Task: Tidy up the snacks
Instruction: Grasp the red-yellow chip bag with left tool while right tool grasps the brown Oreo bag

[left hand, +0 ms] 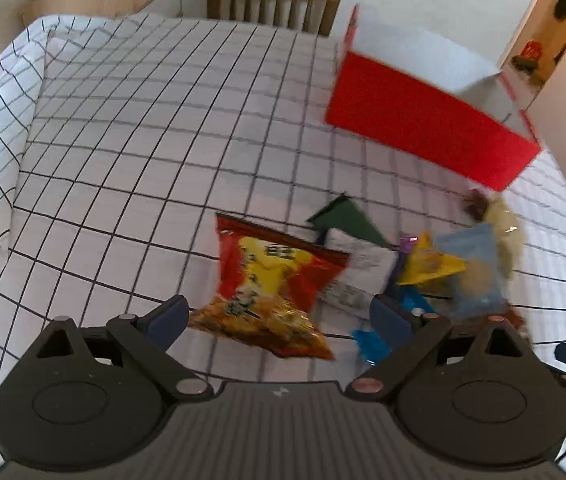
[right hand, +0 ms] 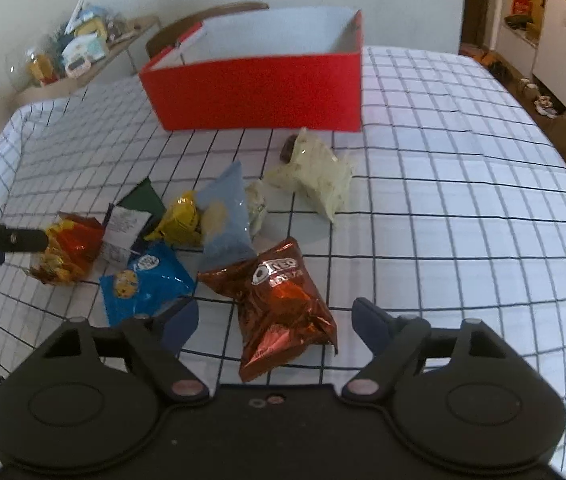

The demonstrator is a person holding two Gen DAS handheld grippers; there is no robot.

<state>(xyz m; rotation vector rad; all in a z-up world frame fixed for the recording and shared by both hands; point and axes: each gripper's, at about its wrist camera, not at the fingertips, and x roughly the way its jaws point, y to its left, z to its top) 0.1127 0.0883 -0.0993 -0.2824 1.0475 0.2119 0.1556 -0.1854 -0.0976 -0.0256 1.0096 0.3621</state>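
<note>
Nothing looked packed yet: the red box [right hand: 255,88] at twelve o'clock showed only bare inside walls, the snacks [right hand: 219,220] lay loose on the bench [right hand: 463,220], and both claws were released, the left claw [left hand: 279,316] over the red-and-yellow chip bag [left hand: 271,288], the right claw [right hand: 275,320] over the Oreo bag [right hand: 283,304].

I count eight snack packets on my worktop [right hand: 443,200]: red-yellow [right hand: 69,254], white [right hand: 123,232], green [right hand: 143,198], yellow [right hand: 179,222], pale blue [right hand: 223,216], bright blue [right hand: 145,284], brown Oreo [right hand: 283,304], cream [right hand: 319,176]. One red box [right hand: 255,92]. One chair [left hand: 273,2].
</note>
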